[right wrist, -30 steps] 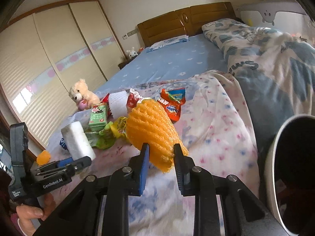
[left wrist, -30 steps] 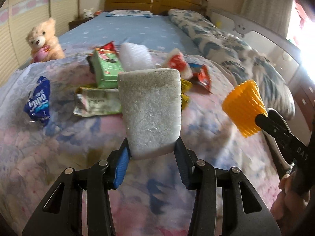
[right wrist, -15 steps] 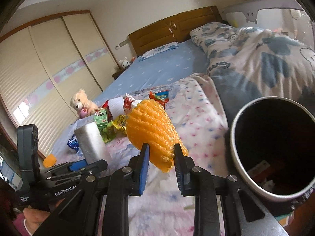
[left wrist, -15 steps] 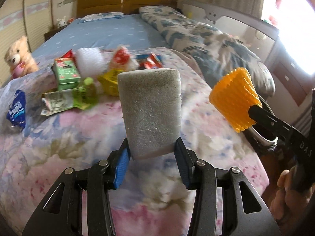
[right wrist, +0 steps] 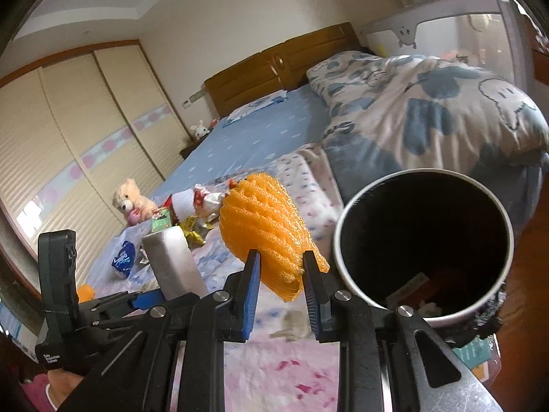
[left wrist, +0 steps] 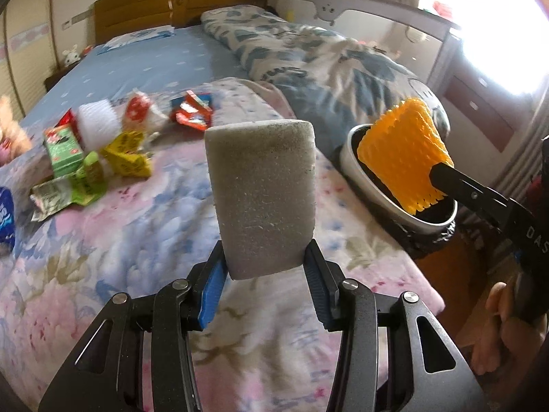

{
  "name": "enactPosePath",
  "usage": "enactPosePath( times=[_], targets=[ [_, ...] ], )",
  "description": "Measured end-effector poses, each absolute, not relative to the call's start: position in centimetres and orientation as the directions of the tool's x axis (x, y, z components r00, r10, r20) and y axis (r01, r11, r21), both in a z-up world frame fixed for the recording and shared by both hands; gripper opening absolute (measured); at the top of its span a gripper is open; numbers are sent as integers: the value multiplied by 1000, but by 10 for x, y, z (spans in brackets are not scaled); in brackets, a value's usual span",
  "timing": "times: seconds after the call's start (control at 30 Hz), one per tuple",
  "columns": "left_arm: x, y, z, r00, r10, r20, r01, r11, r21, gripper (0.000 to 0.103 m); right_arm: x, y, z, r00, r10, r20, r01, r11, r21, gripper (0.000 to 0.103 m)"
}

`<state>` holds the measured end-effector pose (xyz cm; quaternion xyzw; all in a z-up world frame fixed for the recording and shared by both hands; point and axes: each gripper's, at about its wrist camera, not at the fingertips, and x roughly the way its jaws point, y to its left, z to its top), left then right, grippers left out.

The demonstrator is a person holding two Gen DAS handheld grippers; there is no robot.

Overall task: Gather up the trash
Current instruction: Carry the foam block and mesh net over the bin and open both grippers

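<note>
The orange foam net (right wrist: 266, 230) is pinched at its lower end between the blue pads of the right gripper (right wrist: 279, 276), held in the air just beside the rim of the trash bin (right wrist: 346, 213), on the side toward the bed; seen from the left wrist, the net (left wrist: 403, 154) overlaps the bin's mouth (left wrist: 353, 164). The bin stands on the floor against the edge of the floral blanket (left wrist: 137, 240), its dark inside showing a few scraps at the bottom. The left gripper (left wrist: 264, 274) is clamped on the base of a grey foam block (left wrist: 262, 195), upright above the blanket, farther from the bin than the net. Well away from the bin on the blanket lies a cluster of litter: a green carton (left wrist: 63, 151), a yellow wrapper (left wrist: 128, 158), a red packet (left wrist: 192, 115) and a blue packet (left wrist: 5, 216). A teddy bear (right wrist: 132, 202) sits beyond these, farthest from the bin.
</note>
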<state>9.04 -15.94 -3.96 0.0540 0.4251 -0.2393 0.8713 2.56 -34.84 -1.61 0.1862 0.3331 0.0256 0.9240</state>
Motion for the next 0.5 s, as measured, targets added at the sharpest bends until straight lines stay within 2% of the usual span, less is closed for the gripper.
enactPosePath(
  times=[0.5],
  targets=[
    [87, -218, -29, 488, -419, -766, 564, 821, -90, 43, 2, -399, -16, 791, 74, -607, 193, 912, 363, 24]
  ],
)
